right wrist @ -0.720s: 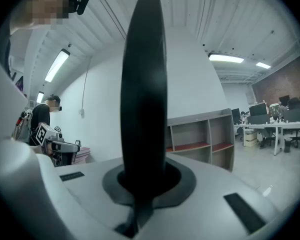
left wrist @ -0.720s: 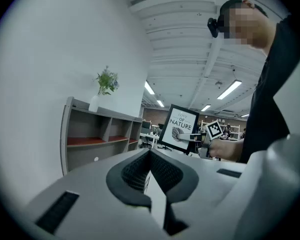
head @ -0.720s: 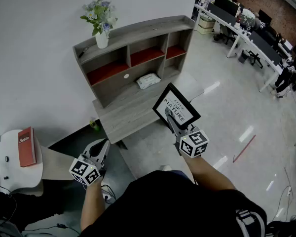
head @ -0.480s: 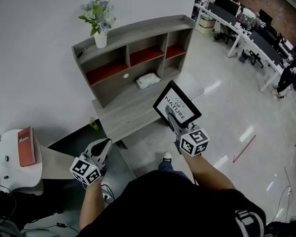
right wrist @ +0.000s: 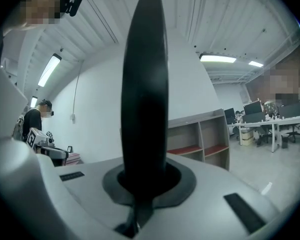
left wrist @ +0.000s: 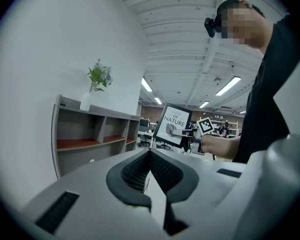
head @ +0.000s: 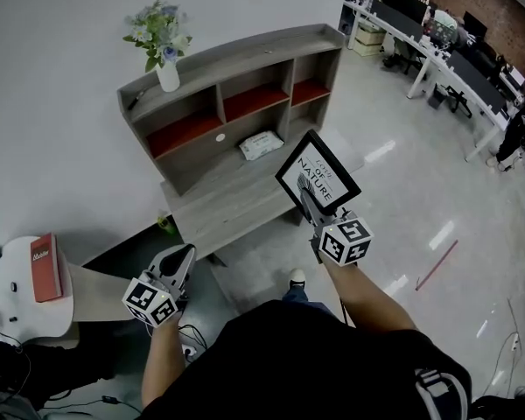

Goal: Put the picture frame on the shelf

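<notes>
A black picture frame (head: 317, 174) with a white print reading "NATURE" is held in the air in front of the grey wooden shelf unit (head: 236, 112), clamped at its lower edge by my right gripper (head: 310, 206). In the right gripper view the frame (right wrist: 144, 89) shows edge-on as a dark upright bar between the jaws. My left gripper (head: 182, 255) hangs low at the left, jaws shut on nothing. The left gripper view shows its jaws (left wrist: 150, 160) pressed together, with the frame (left wrist: 173, 125) beyond.
A white vase of flowers (head: 162, 46) stands on the shelf top at the left. A white packet (head: 261, 144) lies on the lower shelf board. A small white table (head: 17, 291) with a red book (head: 45, 255) sits at the left. Office desks (head: 437, 55) line the right.
The right gripper has carried the picture frame a little up and toward the shelf. The view has shifted slightly, and the left gripper stays where it was.
</notes>
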{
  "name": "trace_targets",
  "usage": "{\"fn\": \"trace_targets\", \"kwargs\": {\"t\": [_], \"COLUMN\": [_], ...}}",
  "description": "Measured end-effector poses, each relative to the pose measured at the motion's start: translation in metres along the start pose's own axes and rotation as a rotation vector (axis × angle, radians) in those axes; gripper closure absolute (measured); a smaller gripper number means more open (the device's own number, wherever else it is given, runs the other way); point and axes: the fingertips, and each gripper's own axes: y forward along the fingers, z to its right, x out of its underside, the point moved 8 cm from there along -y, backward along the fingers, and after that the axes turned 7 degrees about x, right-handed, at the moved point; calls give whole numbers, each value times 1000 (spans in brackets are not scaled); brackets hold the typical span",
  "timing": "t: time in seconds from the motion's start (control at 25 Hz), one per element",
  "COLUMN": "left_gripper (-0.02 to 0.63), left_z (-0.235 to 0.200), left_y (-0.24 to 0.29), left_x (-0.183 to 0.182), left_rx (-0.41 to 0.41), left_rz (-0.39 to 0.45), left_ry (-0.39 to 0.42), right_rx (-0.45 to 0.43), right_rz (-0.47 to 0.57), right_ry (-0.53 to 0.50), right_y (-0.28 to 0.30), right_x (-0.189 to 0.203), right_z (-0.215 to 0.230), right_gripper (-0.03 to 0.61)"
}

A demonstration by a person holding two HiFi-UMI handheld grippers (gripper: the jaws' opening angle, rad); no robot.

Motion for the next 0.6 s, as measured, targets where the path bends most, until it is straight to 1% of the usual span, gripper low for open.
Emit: {"fn": "trace_targets", "kwargs": {"t": [0.24, 0.6], "left_gripper": [594, 594], "left_z": [-13, -30], "left_y": [29, 65], "left_x": [-3, -5], "left_rx": [-13, -10], "left_rz": [-4, -33], "left_ry": [-13, -31], "right_rx": [0, -13], "right_rz": [-19, -32], "right_ry": [1, 9], "right_y": [26, 62], "right_x": [-2, -6], "right_z": [28, 63], "right_gripper": [555, 555]}}
